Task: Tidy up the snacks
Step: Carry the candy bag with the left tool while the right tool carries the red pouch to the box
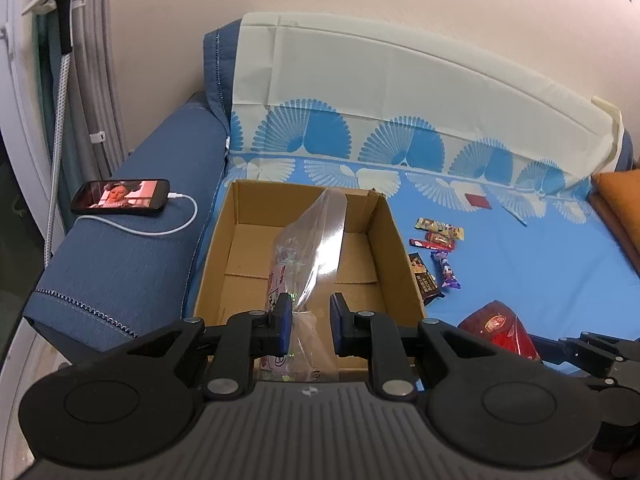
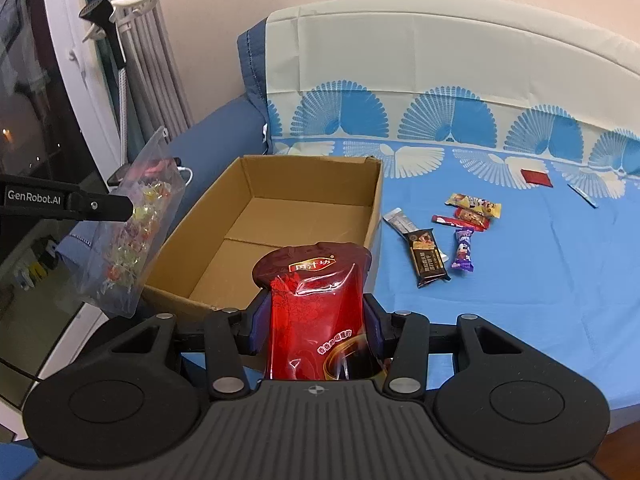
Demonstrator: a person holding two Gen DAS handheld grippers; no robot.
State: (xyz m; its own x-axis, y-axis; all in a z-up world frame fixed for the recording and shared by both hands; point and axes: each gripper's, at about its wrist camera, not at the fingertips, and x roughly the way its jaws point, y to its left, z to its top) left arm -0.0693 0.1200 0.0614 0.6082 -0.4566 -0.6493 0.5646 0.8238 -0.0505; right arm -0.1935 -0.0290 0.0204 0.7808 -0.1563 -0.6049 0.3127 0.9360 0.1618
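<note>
An open cardboard box (image 1: 384, 240) (image 2: 372, 200) sits on the blue bed sheet. My left gripper (image 1: 310, 322) holds a clear bag of wrapped candies (image 1: 308, 248) above the box's near edge; its pads stand apart with the bag between them. From the right wrist view the bag (image 2: 132, 224) hangs from that gripper (image 2: 120, 206), left of the box. My right gripper (image 2: 314, 326) is shut on a red snack pouch (image 2: 312, 312), held upright near the box's front right corner; the pouch also shows in the left wrist view (image 1: 500, 330). Several small snack bars (image 1: 434, 256) (image 2: 452, 232) lie on the sheet right of the box.
A phone (image 1: 120, 196) on a white charging cable lies on the blue armrest left of the box. A red square (image 2: 536, 178) and a thin strip lie farther back on the sheet. An orange cushion (image 1: 616, 200) is at the right edge. Curtains and a window are at the left.
</note>
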